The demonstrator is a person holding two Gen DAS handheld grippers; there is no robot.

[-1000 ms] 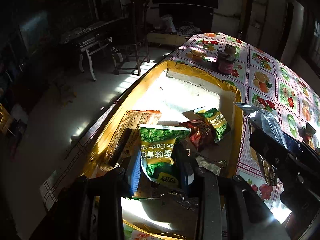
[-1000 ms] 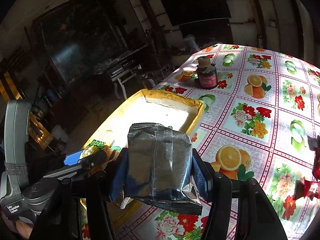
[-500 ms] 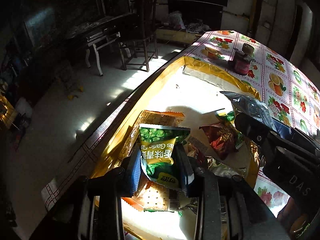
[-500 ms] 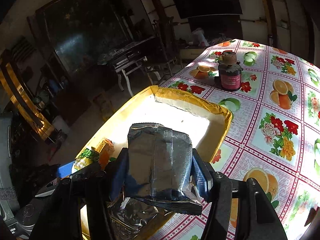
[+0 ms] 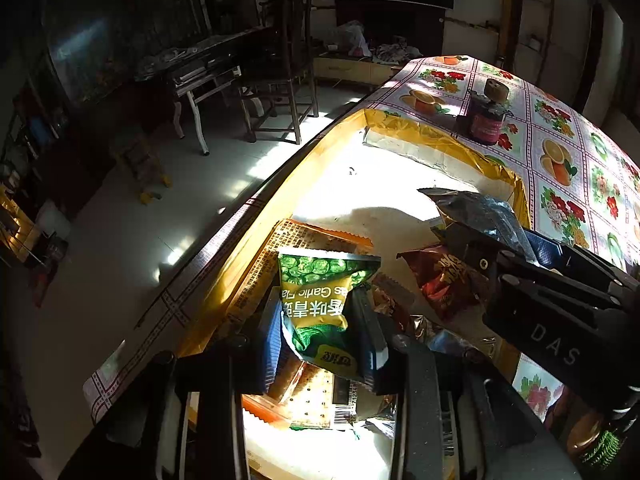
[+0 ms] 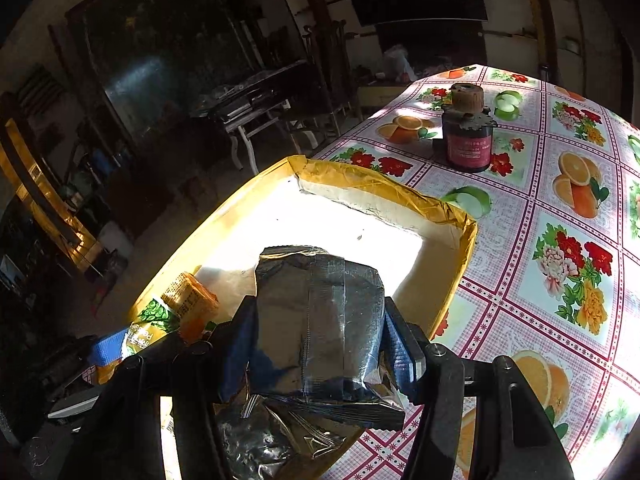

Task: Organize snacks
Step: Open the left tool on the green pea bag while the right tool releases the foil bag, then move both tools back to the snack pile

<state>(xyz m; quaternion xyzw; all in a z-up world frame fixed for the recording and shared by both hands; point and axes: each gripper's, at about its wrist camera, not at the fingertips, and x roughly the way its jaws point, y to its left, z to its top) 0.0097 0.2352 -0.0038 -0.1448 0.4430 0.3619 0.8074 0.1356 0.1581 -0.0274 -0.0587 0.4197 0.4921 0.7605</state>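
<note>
Both grippers [image 5: 320, 332] [image 6: 318, 344] low over the tray [image 6: 466, 236], packets gripped.

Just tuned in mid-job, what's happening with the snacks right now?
Both grippers are loaded over the yellow-rimmed box. The left gripper clamps a green pea snack packet, above the packets already in the box. The right gripper grips a silver foil packet above the box's near end. Neither packet is released yet.

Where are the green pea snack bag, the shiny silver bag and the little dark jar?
green pea bag [image 5: 320, 300]: left wrist view, on its yellow printed front.
silver bag [image 6: 320, 320]: right wrist view, on its taped middle.
dark jar [image 6: 468, 144]: right wrist view, on its pink label.
</note>
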